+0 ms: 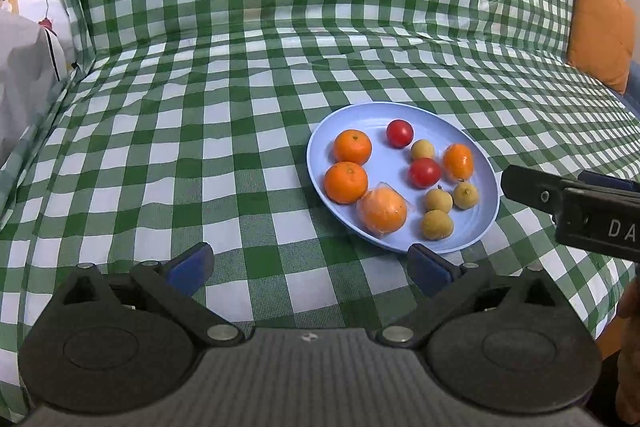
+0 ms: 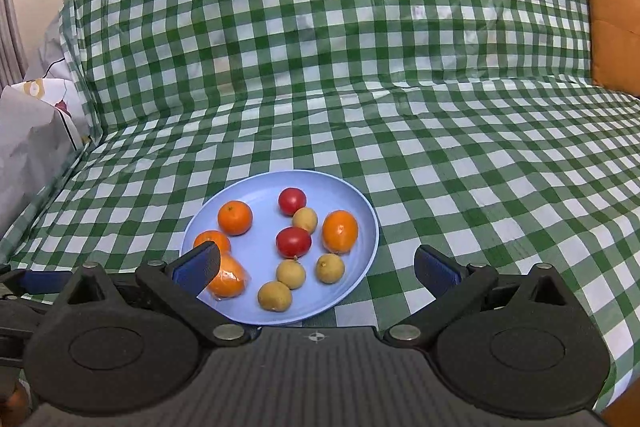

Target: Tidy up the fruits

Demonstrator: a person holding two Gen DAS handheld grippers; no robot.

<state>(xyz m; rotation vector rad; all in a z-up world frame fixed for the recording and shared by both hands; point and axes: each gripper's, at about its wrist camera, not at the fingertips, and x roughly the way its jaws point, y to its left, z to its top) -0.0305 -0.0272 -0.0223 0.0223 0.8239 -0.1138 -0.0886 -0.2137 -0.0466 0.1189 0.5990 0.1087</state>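
A light blue plate (image 1: 320,163) (image 2: 368,239) lies on the green checked cloth and holds several fruits: bare oranges (image 1: 352,146) (image 2: 235,217), a plastic-wrapped orange (image 1: 383,212) (image 2: 228,277), two red tomatoes (image 1: 424,172) (image 2: 293,241) and several small tan longans (image 1: 437,224) (image 2: 274,295). My left gripper (image 1: 310,269) is open and empty, just short of the plate's near edge. My right gripper (image 2: 318,271) is open and empty, its fingers spanning the plate's near half. Its body shows in the left wrist view (image 1: 580,207) to the right of the plate.
The checked cloth (image 1: 200,147) covers a sofa seat and its back (image 2: 320,27). An orange cushion (image 1: 600,23) (image 2: 612,27) stands at the far right. A grey patterned pillow (image 1: 28,67) (image 2: 36,123) lies at the left.
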